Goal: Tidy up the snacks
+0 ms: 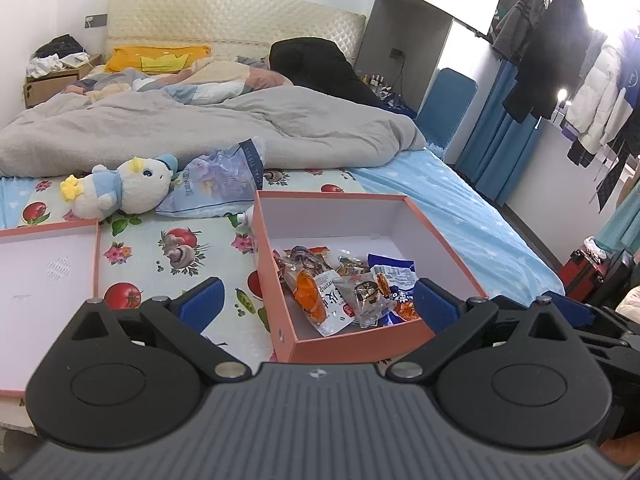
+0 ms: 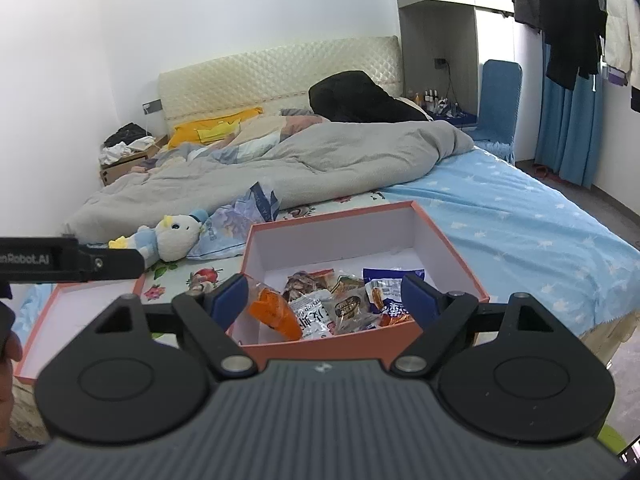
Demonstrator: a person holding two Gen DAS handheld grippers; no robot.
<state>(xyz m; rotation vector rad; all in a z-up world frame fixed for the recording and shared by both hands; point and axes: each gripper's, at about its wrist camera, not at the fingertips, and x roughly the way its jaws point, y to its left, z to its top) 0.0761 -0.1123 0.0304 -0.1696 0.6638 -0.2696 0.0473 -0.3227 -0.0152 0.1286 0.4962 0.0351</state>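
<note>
A salmon-pink box (image 1: 352, 344) with a white inside stands open on the bed, and several snack packets (image 1: 332, 292) lie heaped in its near half. My left gripper (image 1: 318, 302) hangs open over the box's near left corner, one blue finger outside the wall and nothing between its pads. In the right wrist view the same box (image 2: 328, 346) sits straight ahead. My right gripper (image 2: 326, 300) stands open just above its near wall. The snack packets (image 2: 320, 312) show between the fingers, untouched. The box lid (image 1: 44, 280) lies upturned to the left.
A plush duck (image 1: 124, 188) and a tissue pack (image 1: 216, 184) lie behind the lid and box. A rumpled grey duvet (image 1: 200, 128) covers the far bed. The bed's edge drops off right of the box, near a red suitcase (image 1: 584, 272). Clothes hang on a rack (image 1: 560, 60).
</note>
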